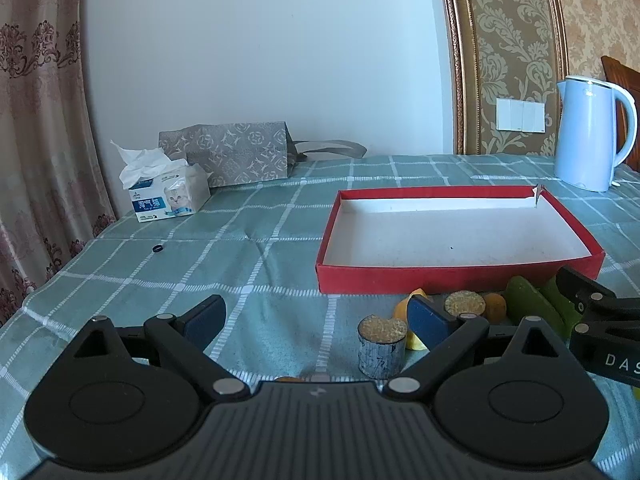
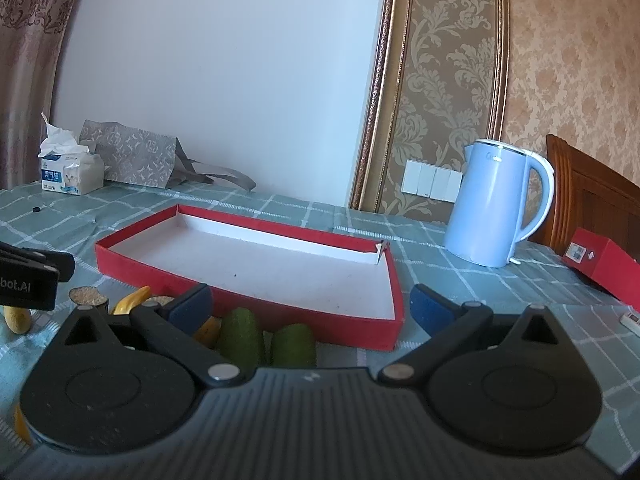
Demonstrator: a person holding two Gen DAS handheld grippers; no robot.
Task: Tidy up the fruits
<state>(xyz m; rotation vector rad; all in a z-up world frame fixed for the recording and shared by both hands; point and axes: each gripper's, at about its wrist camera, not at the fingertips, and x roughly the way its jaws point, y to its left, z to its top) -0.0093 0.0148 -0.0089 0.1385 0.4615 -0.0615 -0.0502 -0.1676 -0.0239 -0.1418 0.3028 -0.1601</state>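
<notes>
A shallow red box (image 1: 456, 276) with a white inside stands empty on the checked tablecloth; it also shows in the right wrist view (image 2: 248, 300). Toy fruits lie in front of its near wall: green cucumbers (image 1: 528, 306) (image 2: 240, 336), a yellow banana (image 2: 132, 300), an orange fruit (image 1: 495, 307) and two short cylinders with grainy tops (image 1: 382, 346) (image 1: 464, 303). My left gripper (image 1: 316, 318) is open and empty just before the fruits. My right gripper (image 2: 310, 306) is open and empty above the cucumbers, at the box's near edge.
A light blue kettle (image 2: 496, 204) stands at the back right. A tissue box (image 1: 168, 196) and a grey patterned bag (image 1: 236, 152) sit at the back left. A small black ring (image 1: 158, 248) lies on the cloth. A red carton (image 2: 600, 264) is at the far right.
</notes>
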